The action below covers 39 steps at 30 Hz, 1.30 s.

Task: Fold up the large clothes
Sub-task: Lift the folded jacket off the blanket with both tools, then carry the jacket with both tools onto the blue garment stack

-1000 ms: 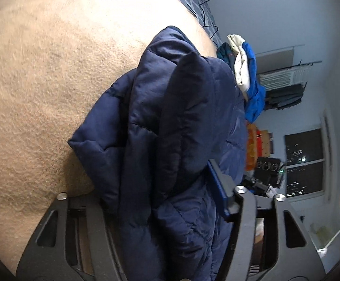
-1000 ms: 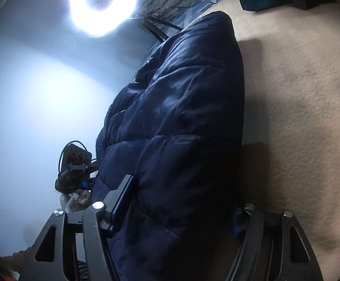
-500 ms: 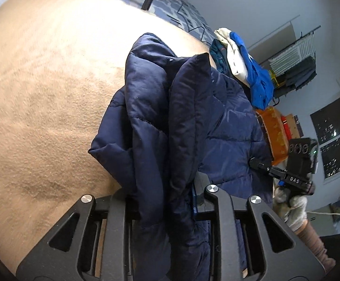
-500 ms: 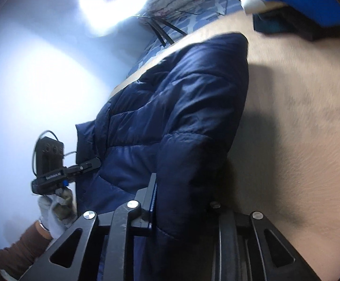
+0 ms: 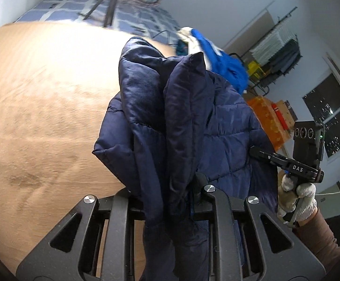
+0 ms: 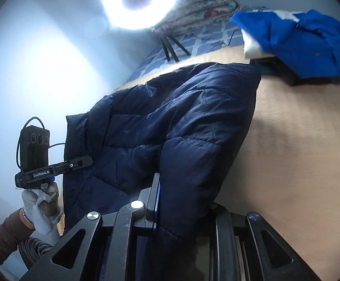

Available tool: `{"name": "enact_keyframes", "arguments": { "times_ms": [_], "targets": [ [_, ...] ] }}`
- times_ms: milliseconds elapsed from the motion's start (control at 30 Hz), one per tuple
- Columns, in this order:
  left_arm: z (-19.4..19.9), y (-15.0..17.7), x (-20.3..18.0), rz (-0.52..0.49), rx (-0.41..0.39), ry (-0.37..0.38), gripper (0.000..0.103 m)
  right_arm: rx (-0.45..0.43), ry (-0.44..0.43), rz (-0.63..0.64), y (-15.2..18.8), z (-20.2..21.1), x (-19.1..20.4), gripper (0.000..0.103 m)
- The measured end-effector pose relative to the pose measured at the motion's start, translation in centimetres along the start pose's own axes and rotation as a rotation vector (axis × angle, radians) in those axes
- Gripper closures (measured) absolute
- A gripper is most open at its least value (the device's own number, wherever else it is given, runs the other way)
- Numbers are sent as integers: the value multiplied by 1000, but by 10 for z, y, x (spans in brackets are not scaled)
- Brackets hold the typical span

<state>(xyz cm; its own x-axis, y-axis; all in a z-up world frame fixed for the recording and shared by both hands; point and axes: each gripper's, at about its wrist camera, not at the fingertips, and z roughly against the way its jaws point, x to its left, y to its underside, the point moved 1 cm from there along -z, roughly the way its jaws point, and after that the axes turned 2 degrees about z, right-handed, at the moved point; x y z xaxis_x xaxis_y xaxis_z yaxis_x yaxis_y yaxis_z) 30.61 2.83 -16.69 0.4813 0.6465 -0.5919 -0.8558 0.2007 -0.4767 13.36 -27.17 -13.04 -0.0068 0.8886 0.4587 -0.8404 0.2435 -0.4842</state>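
A navy quilted puffer jacket hangs lifted above a tan blanket-covered bed. My left gripper is shut on a bunched edge of the jacket. My right gripper is shut on another edge of the same jacket. The jacket stretches between the two grippers. The right gripper's body also shows in the left wrist view, and the left gripper's body in the right wrist view. The fingertips are hidden by fabric.
A pile of blue and white clothes lies at the far side of the bed. A ring light on a tripod stands behind the bed. Folded quilts, an orange crate and a window are further off.
Both grippers have closed onto the jacket and lifted it. The views have tilted up, so more of the room and the other hand show.
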Motion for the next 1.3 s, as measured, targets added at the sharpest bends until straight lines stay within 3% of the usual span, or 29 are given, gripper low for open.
{"name": "enact_keyframes", "arguments": {
  "times_ms": [267, 633, 933, 1300],
  "targets": [
    [-9, -14, -45, -53, -13, 93, 85, -67, 48, 28, -9, 58, -10, 86],
    [-52, -77, -88, -94, -31, 217, 87, -202, -10, -59, -30, 113, -66, 86],
    [-105, -154, -110, -127, -49, 352, 87, -303, -13, -79, -88, 133, -115, 87],
    [-147, -245, -142, -171, -105, 371, 87, -371, 64, -52, -179, 137, -157, 87]
  ]
}}
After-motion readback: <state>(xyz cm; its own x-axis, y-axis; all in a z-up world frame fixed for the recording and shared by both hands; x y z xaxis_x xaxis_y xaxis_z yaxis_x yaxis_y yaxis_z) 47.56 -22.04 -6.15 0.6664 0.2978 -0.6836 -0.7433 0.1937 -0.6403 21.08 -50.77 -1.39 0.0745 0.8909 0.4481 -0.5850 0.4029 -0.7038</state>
